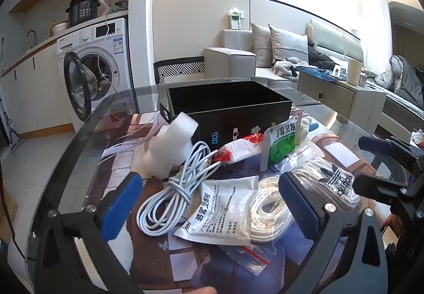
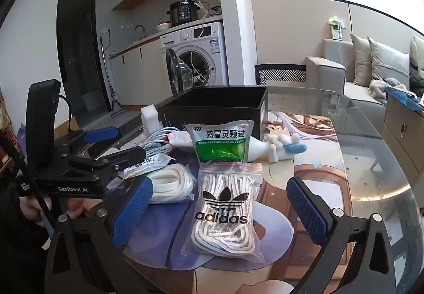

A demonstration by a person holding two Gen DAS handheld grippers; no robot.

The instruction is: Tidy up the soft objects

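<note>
Right gripper (image 2: 220, 210) spread wide and empty, poised over the adidas lace bag (image 2: 224, 210) lying flat on the glass table (image 2: 371, 161), seemingly lined up for a grab. Left gripper (image 1: 209, 204) also wide open with nothing held, hovering above the white medicine sachet (image 1: 225, 209) and coiled white cable (image 1: 172, 188). Beyond them leans the green 999 sachet (image 2: 221, 141), with the plush toy (image 2: 281, 147) alongside, then the open black box (image 2: 220, 106), likely the destination.
</note>
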